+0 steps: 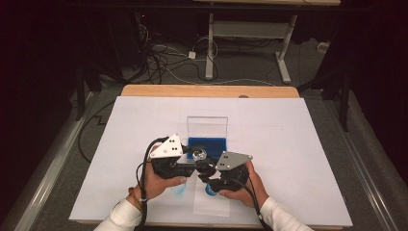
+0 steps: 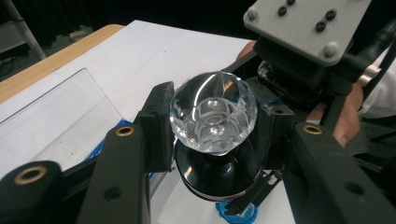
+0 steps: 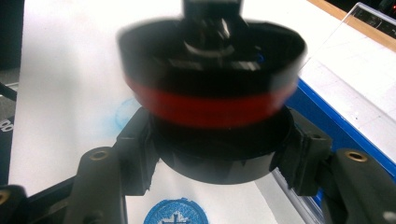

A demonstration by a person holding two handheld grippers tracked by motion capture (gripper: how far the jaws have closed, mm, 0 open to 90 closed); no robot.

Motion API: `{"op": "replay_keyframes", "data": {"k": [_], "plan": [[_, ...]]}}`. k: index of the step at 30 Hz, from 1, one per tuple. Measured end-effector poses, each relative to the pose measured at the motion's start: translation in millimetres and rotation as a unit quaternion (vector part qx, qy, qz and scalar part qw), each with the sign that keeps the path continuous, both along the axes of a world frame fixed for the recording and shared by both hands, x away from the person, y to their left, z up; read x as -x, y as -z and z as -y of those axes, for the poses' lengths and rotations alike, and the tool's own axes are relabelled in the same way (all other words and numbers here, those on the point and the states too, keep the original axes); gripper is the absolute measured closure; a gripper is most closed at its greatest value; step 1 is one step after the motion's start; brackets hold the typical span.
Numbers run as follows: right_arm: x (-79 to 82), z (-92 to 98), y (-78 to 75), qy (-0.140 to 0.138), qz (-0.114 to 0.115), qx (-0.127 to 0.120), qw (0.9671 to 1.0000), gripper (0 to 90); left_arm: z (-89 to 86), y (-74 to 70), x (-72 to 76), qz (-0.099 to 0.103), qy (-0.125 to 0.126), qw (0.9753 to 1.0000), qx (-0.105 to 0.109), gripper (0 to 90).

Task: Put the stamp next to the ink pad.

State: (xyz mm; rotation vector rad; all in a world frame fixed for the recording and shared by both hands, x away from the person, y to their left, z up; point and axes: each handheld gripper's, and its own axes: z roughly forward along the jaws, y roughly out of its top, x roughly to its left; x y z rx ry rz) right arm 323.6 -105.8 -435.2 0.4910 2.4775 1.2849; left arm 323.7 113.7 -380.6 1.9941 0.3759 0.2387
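Observation:
A round stamp has a clear faceted knob (image 2: 213, 112) on top of a black body with a red band (image 3: 210, 109). My left gripper (image 2: 212, 128) is shut on the knob, one jaw on each side. My right gripper (image 3: 219, 161) is shut on the stamp's black lower ring (image 3: 219, 170). In the high view both grippers, left (image 1: 194, 155) and right (image 1: 207, 169), meet over the table's near middle, just in front of a blue ink pad (image 1: 208, 143) with its clear lid (image 1: 207, 126) standing up. The stamp blurs in the right gripper view.
A white sheet (image 1: 288, 144) covers the wooden table (image 1: 207, 90). Round blue prints (image 1: 180, 190) (image 3: 180, 214) lie on the paper beneath the grippers. The ink pad's blue edge (image 3: 336, 126) runs close on the right gripper's right. Cables and a table stand lie beyond the far edge.

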Motion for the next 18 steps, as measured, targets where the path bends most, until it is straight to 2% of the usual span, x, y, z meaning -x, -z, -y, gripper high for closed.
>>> {"op": "replay_keyframes", "data": {"k": [4,18], "plan": [[-0.1,2.8,-0.9,0.001,-0.005,-0.010,0.9999,38.7,5.4,3.8,-1.4,-0.003,0.002,1.0000,-0.006,54.7],[-0.6,8.1,-1.3,0.006,-0.019,-0.028,0.9994,38.7,9.3,6.0,-5.1,-0.002,-0.001,1.0000,0.000,54.7]]}}
